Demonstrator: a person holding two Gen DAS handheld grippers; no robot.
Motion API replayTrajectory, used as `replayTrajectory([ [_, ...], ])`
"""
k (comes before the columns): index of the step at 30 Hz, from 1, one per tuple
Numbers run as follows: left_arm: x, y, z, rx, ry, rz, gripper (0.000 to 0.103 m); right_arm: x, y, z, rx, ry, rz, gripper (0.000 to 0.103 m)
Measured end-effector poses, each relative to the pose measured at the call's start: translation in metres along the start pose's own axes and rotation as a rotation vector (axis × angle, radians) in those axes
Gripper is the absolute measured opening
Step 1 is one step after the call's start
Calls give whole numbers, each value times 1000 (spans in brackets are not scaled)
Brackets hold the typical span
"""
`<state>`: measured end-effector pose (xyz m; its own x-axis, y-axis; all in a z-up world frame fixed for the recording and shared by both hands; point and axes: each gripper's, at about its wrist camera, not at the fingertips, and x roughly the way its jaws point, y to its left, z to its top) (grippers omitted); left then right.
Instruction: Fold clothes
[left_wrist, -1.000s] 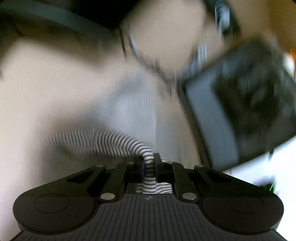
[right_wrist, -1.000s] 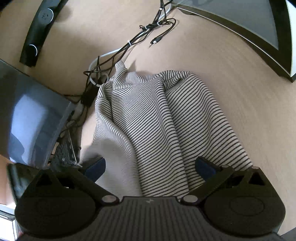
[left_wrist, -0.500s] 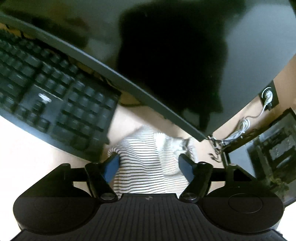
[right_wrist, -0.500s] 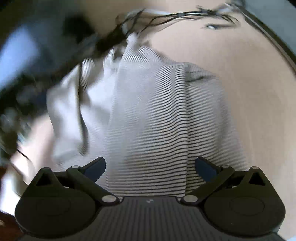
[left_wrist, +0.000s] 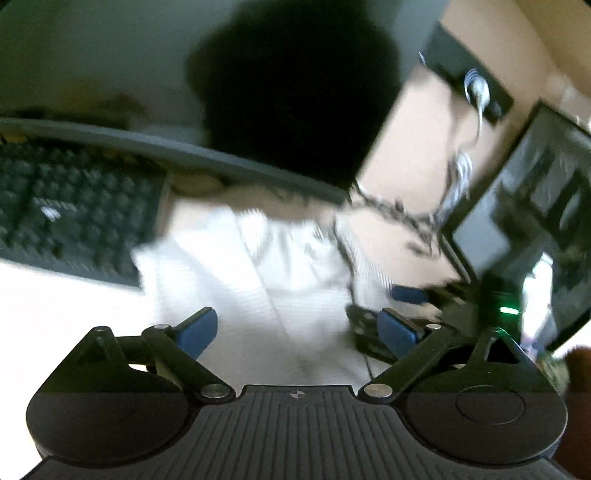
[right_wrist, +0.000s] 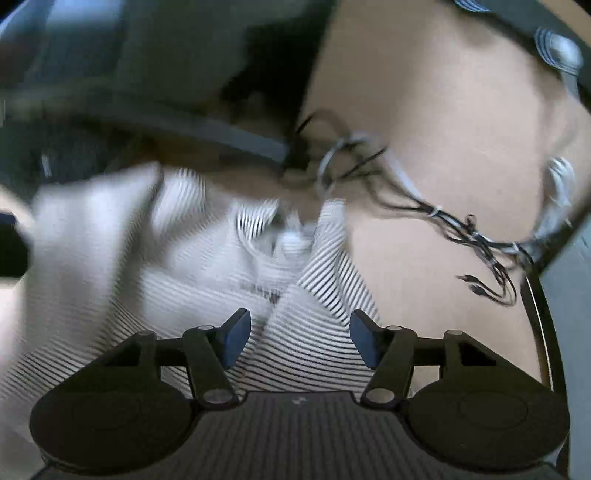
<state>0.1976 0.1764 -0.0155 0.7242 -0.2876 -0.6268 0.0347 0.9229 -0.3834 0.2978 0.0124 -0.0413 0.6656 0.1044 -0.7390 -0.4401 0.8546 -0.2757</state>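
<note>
Striped garment on tan desk; keyboard, seemingly, beside it.

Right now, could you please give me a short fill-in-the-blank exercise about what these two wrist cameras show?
1. The garment on the desk has a pattern of black and white ____.
2. The left gripper has its jaws ____, with nothing between them.
3. The blue pads of the right gripper stand ____, over the cloth.
4. Left of the garment in the left wrist view lies a black ____.

Missing words: stripes; open; apart; keyboard
</note>
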Motion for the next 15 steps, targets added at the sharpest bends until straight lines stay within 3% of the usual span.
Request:
replayTrajectory([
  [1,6,-4,-4,4,18,-10,97,9,1,-3,-46,16,-3,33],
  [4,17,-11,-9,34,46,-21,97,4,-14,-12,-202,-13,-40,27],
  [7,30,-10,-7,15,59,-20,97,1,-56,-17,-279,-28,-179,23],
  [9,36,-11,-8,9,74,-21,98,12,-90,-11,-240,-1,-289,11],
  [11,41,-16,-9,16,92,-31,98,21,-121,-9,-165,33,-340,11],
  [15,51,-29,-16,73,151,-85,99,-7,-153,-15,48,-6,-188,14],
])
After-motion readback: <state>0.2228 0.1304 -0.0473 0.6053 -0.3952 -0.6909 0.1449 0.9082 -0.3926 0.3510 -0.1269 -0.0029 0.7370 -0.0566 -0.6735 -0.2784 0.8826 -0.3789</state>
